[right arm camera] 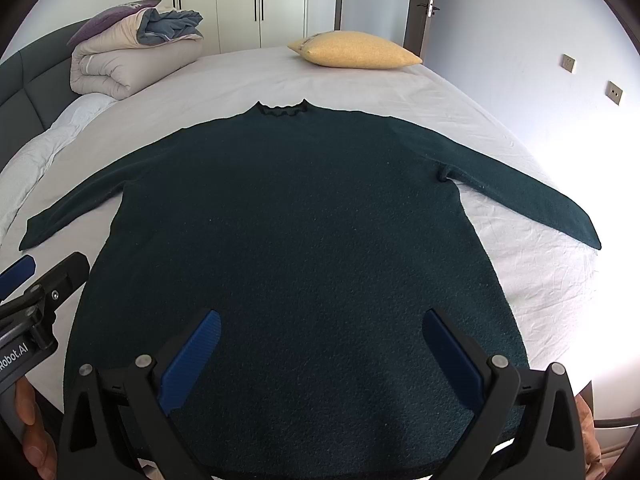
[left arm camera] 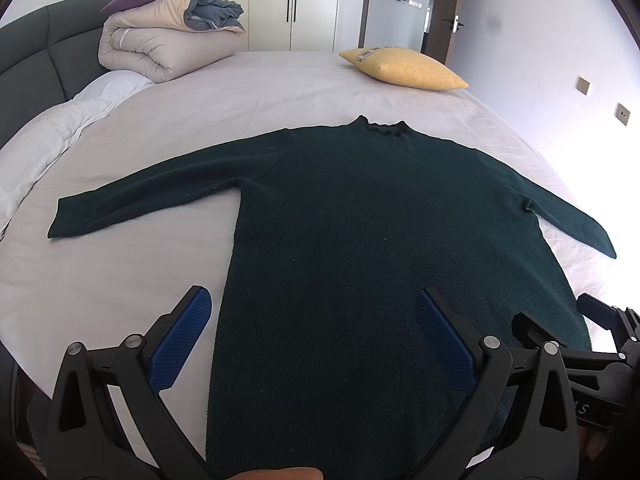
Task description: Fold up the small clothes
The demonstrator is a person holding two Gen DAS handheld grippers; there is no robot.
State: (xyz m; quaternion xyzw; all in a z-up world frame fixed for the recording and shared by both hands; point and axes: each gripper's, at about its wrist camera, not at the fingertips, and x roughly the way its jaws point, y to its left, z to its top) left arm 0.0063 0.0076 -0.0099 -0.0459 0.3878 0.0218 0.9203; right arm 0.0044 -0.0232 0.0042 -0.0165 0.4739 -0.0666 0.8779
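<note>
A dark green long-sleeved sweater (left arm camera: 360,220) lies flat on the bed, collar away from me, both sleeves spread out to the sides; it also shows in the right wrist view (right arm camera: 296,216). My left gripper (left arm camera: 312,304) is open and empty above the sweater's lower left edge, its left finger over the sheet. My right gripper (right arm camera: 322,322) is open and empty above the lower middle of the sweater. The right gripper's body (left arm camera: 608,328) shows at the right of the left wrist view. The left gripper (right arm camera: 30,276) shows at the left of the right wrist view.
The bed has a pale sheet (left arm camera: 248,92). A folded duvet stack (left arm camera: 168,40) sits at the far left by the dark headboard (left arm camera: 28,56). A yellow pillow (left arm camera: 404,68) lies at the far right. Wardrobes and a door stand behind.
</note>
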